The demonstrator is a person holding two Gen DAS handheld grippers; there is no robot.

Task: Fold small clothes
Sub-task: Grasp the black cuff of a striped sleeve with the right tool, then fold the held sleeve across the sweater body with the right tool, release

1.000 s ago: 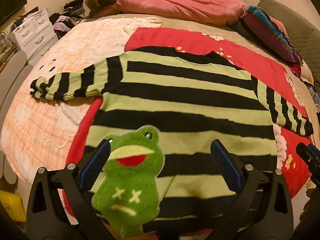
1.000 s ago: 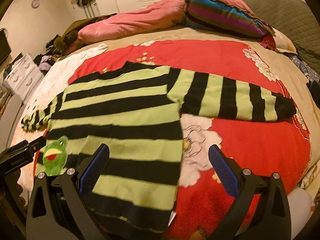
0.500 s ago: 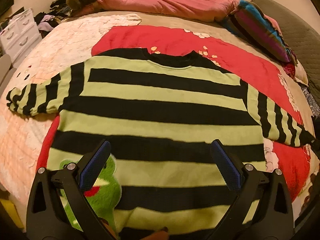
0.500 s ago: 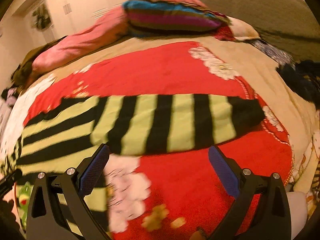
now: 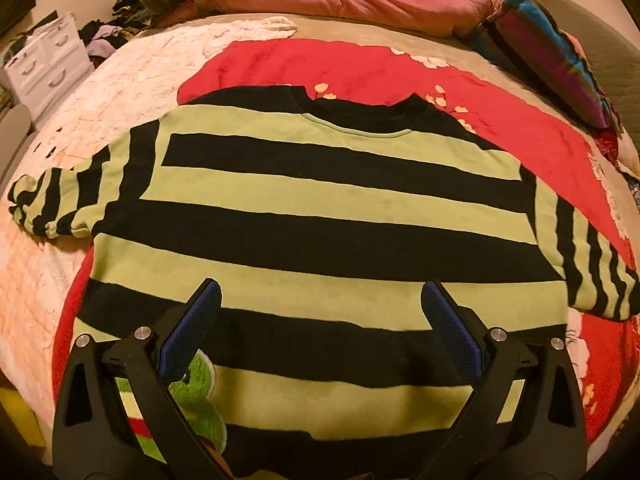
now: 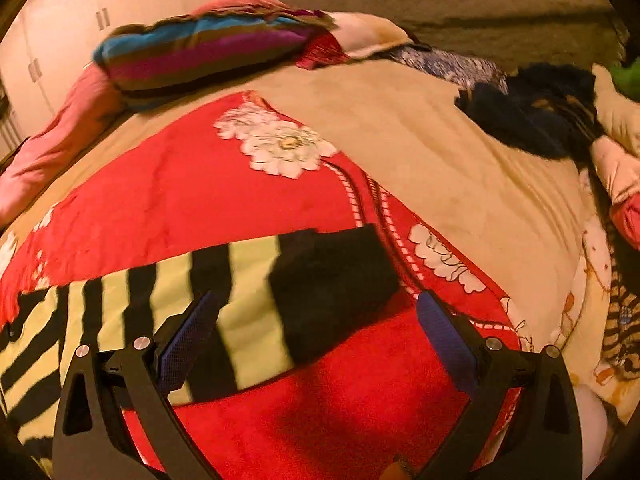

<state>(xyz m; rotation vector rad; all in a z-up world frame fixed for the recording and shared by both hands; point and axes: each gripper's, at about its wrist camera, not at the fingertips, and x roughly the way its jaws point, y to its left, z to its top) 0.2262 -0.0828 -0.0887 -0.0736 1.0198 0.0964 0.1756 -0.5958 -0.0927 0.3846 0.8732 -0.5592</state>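
Spread across the red floral blanket (image 5: 420,80) lies a green-and-black striped sweater (image 5: 320,208); left gripper (image 5: 322,332) and right gripper (image 6: 316,330) hover above, fingers spread, holding nothing.

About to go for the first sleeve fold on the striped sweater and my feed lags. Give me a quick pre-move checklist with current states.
1. Striped sweater spread flat, front up, on the red floral blanket: ok.
2. Left gripper open, nothing between its pads, over the lower body: ok.
3. Right gripper open and empty: ok.
4. Right sleeve cuff lying between the right gripper's open fingers, ready to pinch: ok.
5. Left sleeve straight: not ok, its cuff end looks bunched.
6. Right fingertips touching fabric: cannot tell, the view is blurred.
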